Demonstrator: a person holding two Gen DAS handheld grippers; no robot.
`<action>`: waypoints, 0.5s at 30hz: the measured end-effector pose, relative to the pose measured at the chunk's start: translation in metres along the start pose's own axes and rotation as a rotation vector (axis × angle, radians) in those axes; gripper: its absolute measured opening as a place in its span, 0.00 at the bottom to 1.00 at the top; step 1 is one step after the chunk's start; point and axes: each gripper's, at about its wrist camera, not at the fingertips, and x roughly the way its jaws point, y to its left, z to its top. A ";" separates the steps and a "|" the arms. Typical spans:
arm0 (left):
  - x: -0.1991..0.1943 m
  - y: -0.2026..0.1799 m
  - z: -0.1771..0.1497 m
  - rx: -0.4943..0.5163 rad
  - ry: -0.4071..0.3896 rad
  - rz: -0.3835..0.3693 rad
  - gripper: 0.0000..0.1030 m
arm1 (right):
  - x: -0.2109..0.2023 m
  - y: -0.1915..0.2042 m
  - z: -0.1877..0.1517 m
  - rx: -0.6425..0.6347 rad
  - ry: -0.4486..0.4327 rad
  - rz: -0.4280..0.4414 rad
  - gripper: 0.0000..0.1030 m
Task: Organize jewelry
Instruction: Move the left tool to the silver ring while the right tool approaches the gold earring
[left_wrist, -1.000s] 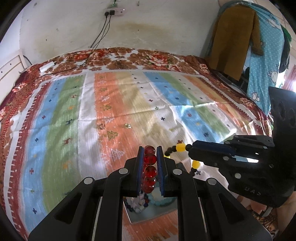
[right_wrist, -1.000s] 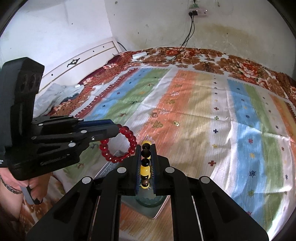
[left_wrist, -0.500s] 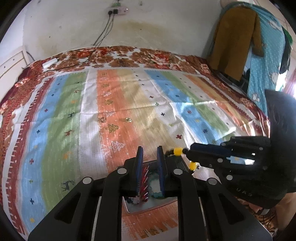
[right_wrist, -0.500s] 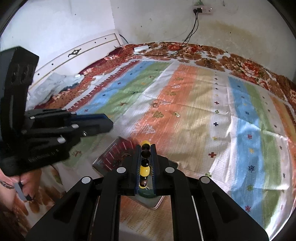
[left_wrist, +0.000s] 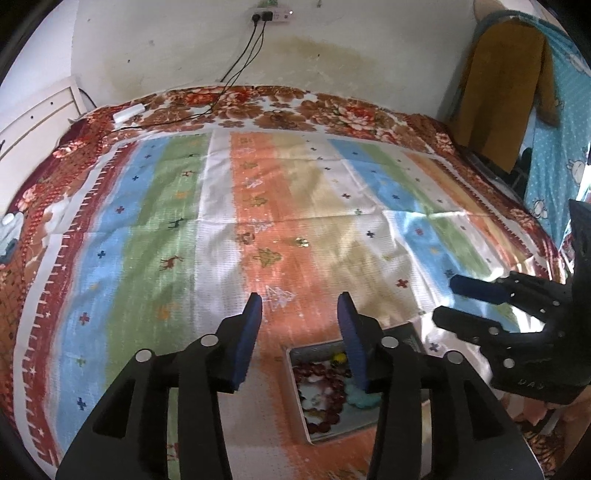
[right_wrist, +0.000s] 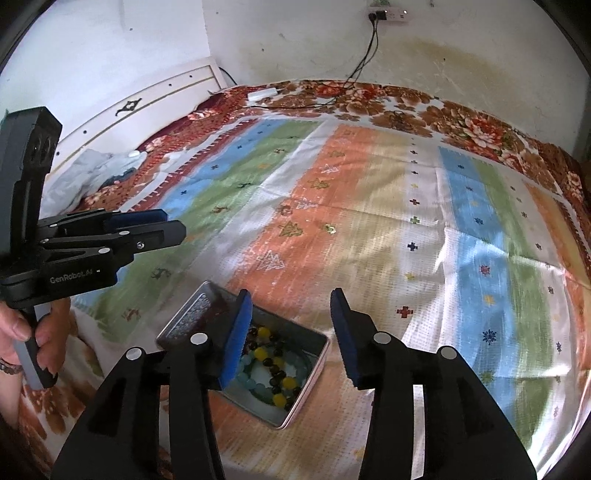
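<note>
A small metal tin (left_wrist: 297, 402) (right_wrist: 314, 384) lies on the striped bedspread near the front. A red bead bracelet (left_wrist: 325, 373) lies in it, with a black-and-yellow bead bracelet (right_wrist: 275, 363) and pale blue-green beads (right_wrist: 255, 384). My left gripper (left_wrist: 300, 334) is open and empty, above and just left of the tin; it also shows in the right wrist view (right_wrist: 162, 229). My right gripper (right_wrist: 290, 328) is open and empty over the tin; it also shows in the left wrist view (left_wrist: 448, 302).
The striped cloth (left_wrist: 258, 221) covers a bed with a floral blanket (left_wrist: 258, 107) at the far edge. A white charger and cables (left_wrist: 127, 112) lie at the back. Clothes (left_wrist: 509, 92) hang at the right. A white headboard (right_wrist: 129, 114) and crumpled cloth (right_wrist: 88, 173) are left.
Both grippers have opened. The red bracelet dropped from the left and the black-and-yellow one from the right; both now lie in the tin. Both grippers drew back.
</note>
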 end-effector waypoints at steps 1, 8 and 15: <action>0.003 0.002 0.002 -0.001 0.006 0.006 0.41 | 0.002 -0.001 0.002 0.001 0.002 -0.002 0.45; 0.028 0.017 0.020 -0.023 0.041 0.043 0.43 | 0.023 -0.003 0.015 -0.006 0.033 -0.014 0.47; 0.050 0.021 0.034 0.007 0.068 0.083 0.43 | 0.034 -0.011 0.025 -0.006 0.043 -0.016 0.47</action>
